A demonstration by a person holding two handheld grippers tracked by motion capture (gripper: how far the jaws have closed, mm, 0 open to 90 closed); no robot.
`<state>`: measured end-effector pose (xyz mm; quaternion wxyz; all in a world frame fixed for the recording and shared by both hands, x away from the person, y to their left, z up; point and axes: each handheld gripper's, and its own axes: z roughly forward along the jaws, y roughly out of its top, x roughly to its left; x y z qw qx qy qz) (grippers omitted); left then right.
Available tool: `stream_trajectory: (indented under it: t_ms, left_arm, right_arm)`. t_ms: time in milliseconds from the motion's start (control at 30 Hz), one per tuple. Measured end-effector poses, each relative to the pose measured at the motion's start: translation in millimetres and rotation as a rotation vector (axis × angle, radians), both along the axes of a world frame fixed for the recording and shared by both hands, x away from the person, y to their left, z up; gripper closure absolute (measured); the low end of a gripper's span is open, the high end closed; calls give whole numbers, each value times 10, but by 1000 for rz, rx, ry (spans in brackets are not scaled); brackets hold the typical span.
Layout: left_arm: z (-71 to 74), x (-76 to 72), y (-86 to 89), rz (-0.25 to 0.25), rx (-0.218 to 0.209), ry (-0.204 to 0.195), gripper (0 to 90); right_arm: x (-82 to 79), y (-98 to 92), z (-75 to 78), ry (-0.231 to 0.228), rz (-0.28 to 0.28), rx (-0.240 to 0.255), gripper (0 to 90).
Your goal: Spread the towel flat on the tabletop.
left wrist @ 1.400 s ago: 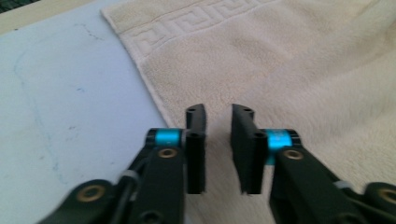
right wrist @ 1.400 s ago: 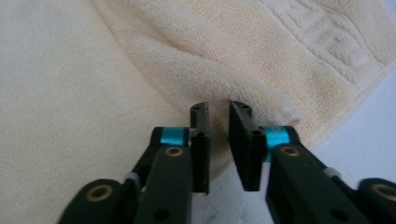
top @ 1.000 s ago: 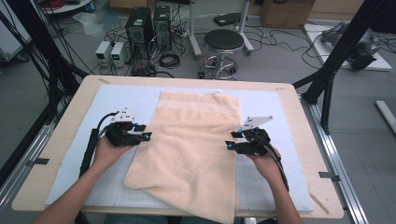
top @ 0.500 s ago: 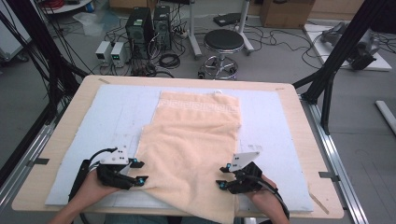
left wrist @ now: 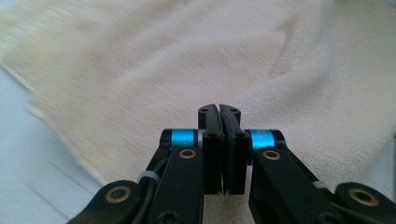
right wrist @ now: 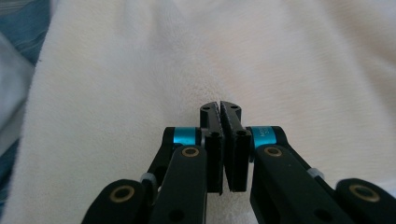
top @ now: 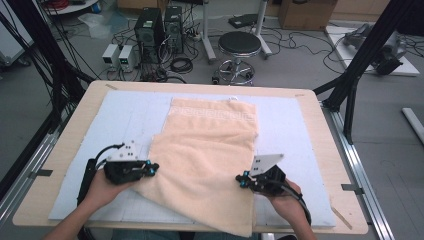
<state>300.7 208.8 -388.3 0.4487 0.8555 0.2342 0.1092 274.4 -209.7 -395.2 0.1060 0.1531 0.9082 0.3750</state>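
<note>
The peach towel (top: 205,165) lies flat on the pale blue mat (top: 125,115) that covers the desk (top: 65,150), and its near edge hangs over the front of the desk. My left gripper (top: 150,169) is at the towel's left edge and my right gripper (top: 241,181) at its right edge, both low and pointing inward. The jaws of both have just closed and now stand together. I cannot tell if they pinch the cloth.

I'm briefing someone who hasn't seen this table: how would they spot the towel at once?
Start at the wooden table with its pale blue mat. The towel lies down the mat's middle, its near end overhanging the table's front edge. It is the one peach, fluffy cloth there, with a patterned band across its far end.
</note>
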Motion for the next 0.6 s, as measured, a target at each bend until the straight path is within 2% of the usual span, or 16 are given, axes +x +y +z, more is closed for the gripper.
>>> stream_trajectory:
  t_ms: [33,100,133,167,267,300,333,367,400,433,467,500,567,600]
  left_arm:
    - [33,64,-9,14,3,-6,877]
    - [92,261,-68,70,-6,-28,877]
    - [97,336,-91,86,-6,-26,877]
    - [93,465,-125,122,-13,-25,877]
    - [28,761,-220,208,-5,-17,876]
    - [-12,860,-260,241,14,-15,874]
    - [-55,938,-290,264,19,1,866]
    - [-98,1000,-302,269,16,24,847]
    - [-114,1014,-300,267,14,27,792]
    - [-119,1012,-288,256,12,34,767]
    - [-117,996,-271,234,7,49,735]
    - [-108,966,-250,217,8,46,697]
    - [-67,868,-201,190,-8,29,670]
    - [-42,817,-181,184,0,18,647]
  right_arm:
    - [88,-24,62,-14,-23,11,884]
    - [252,-51,128,-32,-56,0,884]
    - [342,-64,145,-35,-81,-4,884]
    - [417,-76,147,-36,-94,-9,884]
    - [763,-143,65,-12,-200,-6,897]
    - [834,-152,25,-17,-222,-13,895]
    - [921,-170,-32,-16,-256,-28,891]
    - [998,-199,-91,9,-270,-19,834]
    - [1055,-229,-147,41,-270,4,807]
    - [1059,-238,-157,56,-272,5,789]
    - [1041,-241,-145,50,-265,10,769]
    - [1001,-238,-113,53,-249,28,750]
    - [887,-208,-30,31,-202,63,720]
    - [833,-189,0,22,-191,62,696]
